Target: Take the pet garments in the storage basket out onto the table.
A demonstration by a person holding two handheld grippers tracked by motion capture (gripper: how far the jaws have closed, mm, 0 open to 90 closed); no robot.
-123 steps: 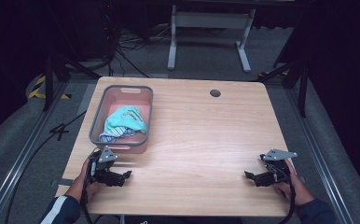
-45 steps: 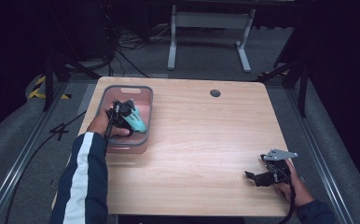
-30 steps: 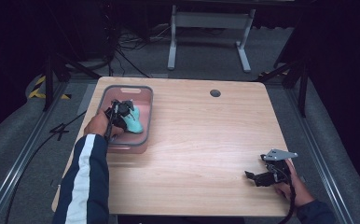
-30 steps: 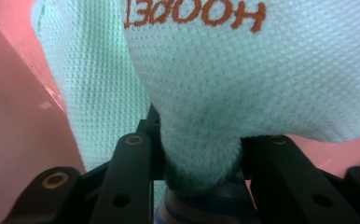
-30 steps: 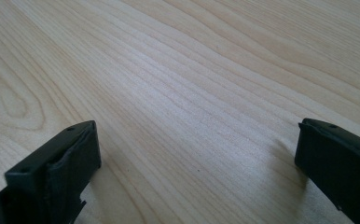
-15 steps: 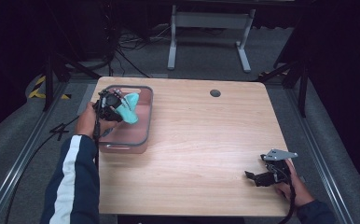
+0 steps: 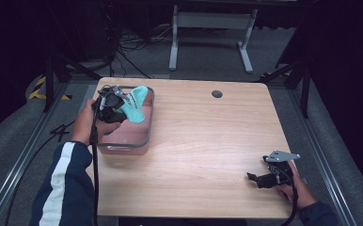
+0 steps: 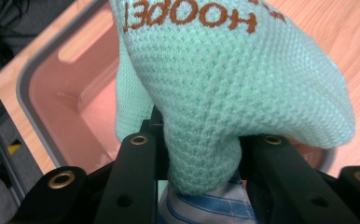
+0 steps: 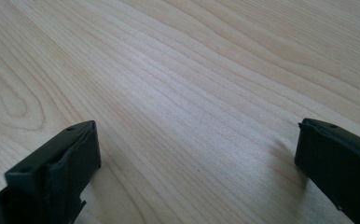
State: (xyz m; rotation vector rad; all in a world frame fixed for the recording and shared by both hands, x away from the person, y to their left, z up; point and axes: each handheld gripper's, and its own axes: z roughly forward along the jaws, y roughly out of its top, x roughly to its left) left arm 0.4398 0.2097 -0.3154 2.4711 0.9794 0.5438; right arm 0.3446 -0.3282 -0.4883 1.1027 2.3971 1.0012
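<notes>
My left gripper (image 7: 115,100) is clamped on a green sock (image 7: 135,104) at the upper left of the high view. I hold it up over the pink tub (image 7: 145,123). In the left gripper view the sock (image 8: 225,98) bulges out between the two black jaws, with brown letters at the top and a bit of striped cloth (image 8: 206,210) under it. My right gripper (image 7: 260,179) sits at the lower right of the table (image 7: 208,141), jaws wide apart, holding nothing.

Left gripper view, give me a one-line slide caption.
Left hand-held gripper clamps a mint-green knit sock with a striped cloth above the pink bin.
</notes>
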